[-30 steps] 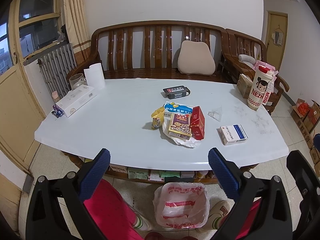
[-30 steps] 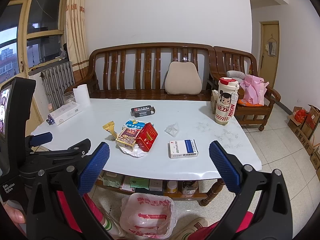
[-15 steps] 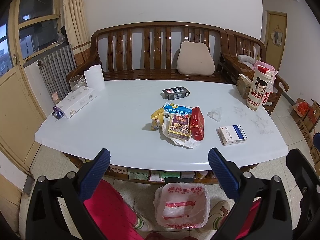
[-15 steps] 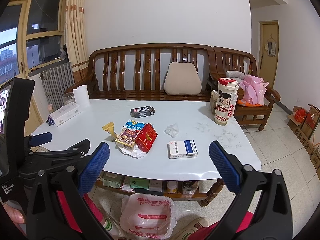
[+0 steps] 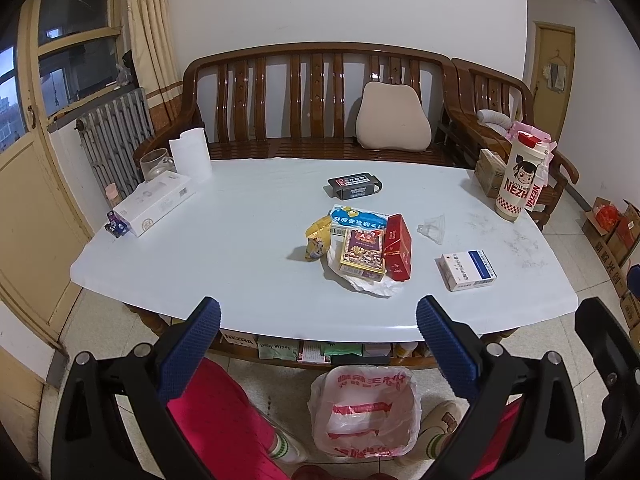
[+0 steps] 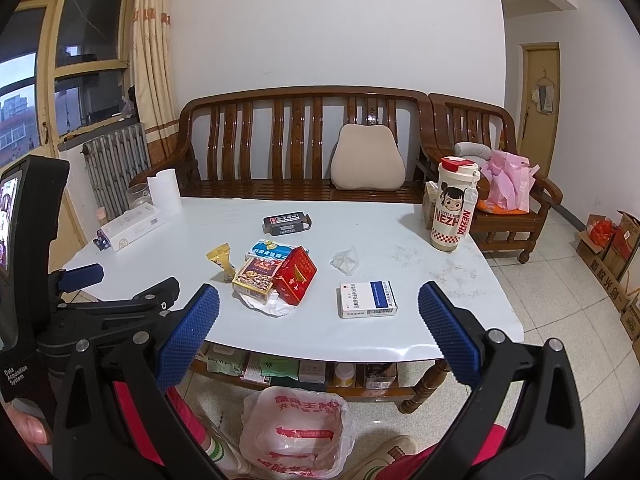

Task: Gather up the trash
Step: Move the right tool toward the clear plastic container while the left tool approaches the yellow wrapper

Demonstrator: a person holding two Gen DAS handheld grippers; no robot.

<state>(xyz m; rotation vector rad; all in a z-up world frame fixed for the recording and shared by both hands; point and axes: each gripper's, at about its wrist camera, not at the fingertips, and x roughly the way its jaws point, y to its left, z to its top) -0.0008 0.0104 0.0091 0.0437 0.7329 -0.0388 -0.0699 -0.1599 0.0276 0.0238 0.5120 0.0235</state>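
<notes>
While both tools hang short of the table's near edge, nothing has been picked up, so my reading is that collecting is only about to begin. Nearest, the left gripper (image 5: 318,344) and the right gripper (image 6: 319,338) each stand spread wide and empty, their blue pads (image 6: 188,334) finely stippled, rubbery by the look. Below them on the tiled floor sits the trash bag (image 5: 365,412), thin crinkled plastic with red print, mouth open between the person's shoes. Above it the table (image 5: 208,252) is a smooth, pale, glossy slab with rounded corners. On it, a short reach in, the litter clusters: a crumpled white wrapper (image 5: 370,283) under a flat gold-edged snack box (image 5: 362,255), a stiff red carton (image 5: 397,247) leaning at its side, a twisted yellow foil packet (image 5: 318,238) and a blue-and-white pouch (image 5: 359,218) behind. Right of the heap lies a white box with a blue band (image 5: 468,270) (medicine, possibly, and not plainly rubbish). Farther off are a scrap of clear film (image 5: 433,229) and a black box (image 5: 354,186). Next, I judge, one tool should descend on a rigid carton, closing across its narrow faces; the limp wrapper and film will need a pinch at a raised fold.
</notes>
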